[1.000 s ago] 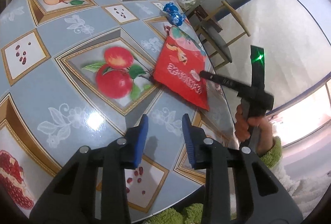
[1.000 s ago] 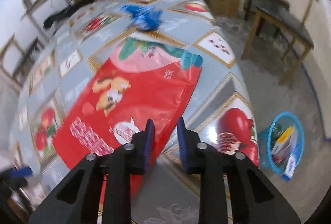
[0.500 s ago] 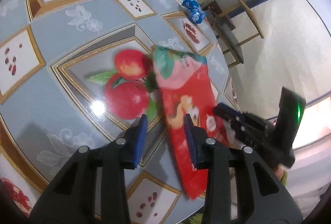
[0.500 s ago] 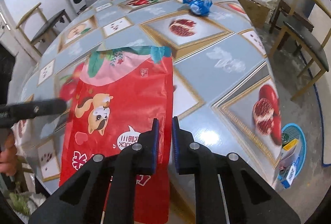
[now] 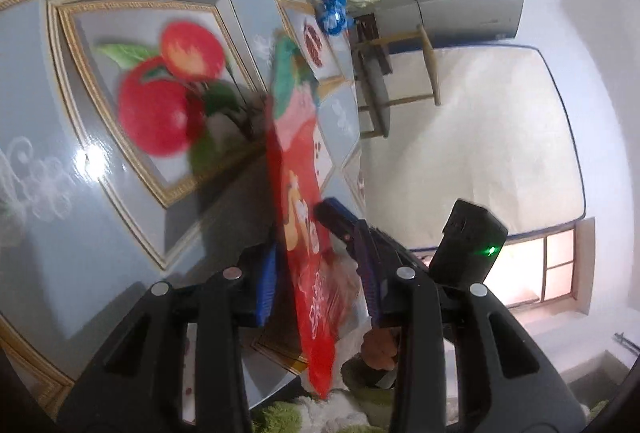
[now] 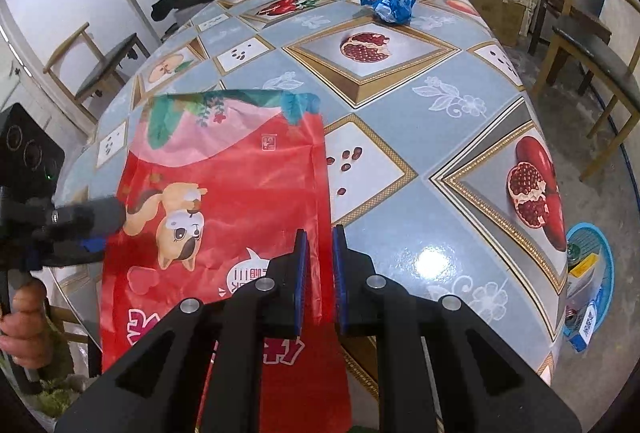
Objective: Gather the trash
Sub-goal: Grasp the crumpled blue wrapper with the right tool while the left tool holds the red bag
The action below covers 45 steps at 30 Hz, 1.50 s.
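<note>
A table (image 6: 460, 161) under a glossy fruit-print cloth carries a flat red bag (image 6: 224, 193) at seven o'clock, hanging over the near edge, and a crumpled blue wrapper (image 6: 386, 3) at twelve o'clock.

Seen from above the right gripper (image 6: 319, 269), its two blue-padded jaws stand close together around the right edge of a red snack bag (image 6: 224, 201) printed with a cartoon dog. The bag lies on a fruit-patterned tablecloth (image 6: 400, 137). Far ahead sits a crumpled blue wrapper (image 6: 386, 3). At far left, the left gripper (image 6: 86, 225) reaches the bag's other edge. Down right, a blue basket (image 6: 600, 273) holds trash.
</note>
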### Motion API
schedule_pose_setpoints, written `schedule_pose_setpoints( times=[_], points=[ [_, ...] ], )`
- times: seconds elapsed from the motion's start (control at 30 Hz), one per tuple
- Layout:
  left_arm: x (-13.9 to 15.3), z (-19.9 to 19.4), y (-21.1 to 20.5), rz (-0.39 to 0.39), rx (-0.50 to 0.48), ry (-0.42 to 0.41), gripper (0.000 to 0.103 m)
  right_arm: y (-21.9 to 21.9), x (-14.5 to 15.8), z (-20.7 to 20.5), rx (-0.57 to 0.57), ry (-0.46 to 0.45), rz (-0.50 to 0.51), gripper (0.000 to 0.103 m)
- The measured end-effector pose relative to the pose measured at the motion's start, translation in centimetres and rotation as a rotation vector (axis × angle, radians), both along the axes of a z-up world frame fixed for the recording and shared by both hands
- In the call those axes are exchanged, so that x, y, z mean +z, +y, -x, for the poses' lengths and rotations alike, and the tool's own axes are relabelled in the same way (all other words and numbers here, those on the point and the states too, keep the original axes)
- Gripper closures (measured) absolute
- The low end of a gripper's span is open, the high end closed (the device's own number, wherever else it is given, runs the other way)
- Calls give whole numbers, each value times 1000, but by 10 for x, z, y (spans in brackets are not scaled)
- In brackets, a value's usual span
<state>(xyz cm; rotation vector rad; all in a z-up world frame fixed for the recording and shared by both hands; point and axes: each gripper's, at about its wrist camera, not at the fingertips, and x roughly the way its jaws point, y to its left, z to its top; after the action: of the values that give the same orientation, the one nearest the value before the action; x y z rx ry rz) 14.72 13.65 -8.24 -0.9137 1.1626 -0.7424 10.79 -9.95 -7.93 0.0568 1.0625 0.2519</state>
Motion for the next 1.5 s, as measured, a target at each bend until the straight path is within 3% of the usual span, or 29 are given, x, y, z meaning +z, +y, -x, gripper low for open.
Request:
schedule_pose_setpoints(
  times=[0.07, 0.17, 0.4, 0.5, 0.57, 0.63, 0.7, 0.93, 1.07, 1.1, 1.13, 1.2, 1.33, 1.5],
  points=[
    [0, 2, -12, -101, -27, 1, 71, -1, 0, 0, -2, 1, -12, 90],
    [4, 2, -25, -271, -39, -31, 87, -3, -1, 0, -5, 15, -46, 90],
    [22, 5, -33, -499, -53, -148, 95, -12, 1, -10, 19, 106, -172, 90],
    [25, 2, -28, -572, -55, -178, 95, -18, 19, -26, 35, 74, -196, 88],
    [26, 1, -25, -621, -48, -200, 95, -22, 39, -46, 34, 30, -201, 77],
    [27, 0, -22, -662, -41, -217, 95, -27, 56, -69, 34, -36, -198, 50],
    [28, 0, -16, -699, -34, -234, 95, -30, 67, -97, 35, -89, -187, 40],
    [29, -5, -8, -784, -37, -277, 96, -36, 56, -231, -57, -109, -51, 24],
    [29, -5, -4, -783, -35, -274, 96, -31, 31, -281, -81, -55, 5, 25],
    [29, -5, -3, -782, -34, -273, 96, -29, 24, -289, -85, -41, 16, 30],
    [29, -5, -3, -783, -34, -272, 96, -27, 16, -297, -91, -19, 37, 43],
    [28, -5, -3, -780, -38, -272, 97, -27, 6, -298, -101, 14, 47, 59],
    [28, -2, -3, -766, -48, -279, 100, -26, 4, -279, -103, 18, 31, 71],
    [28, 1, -7, -749, -66, -284, 102, -30, 7, -231, -94, 45, 1, 74]
  ],
)
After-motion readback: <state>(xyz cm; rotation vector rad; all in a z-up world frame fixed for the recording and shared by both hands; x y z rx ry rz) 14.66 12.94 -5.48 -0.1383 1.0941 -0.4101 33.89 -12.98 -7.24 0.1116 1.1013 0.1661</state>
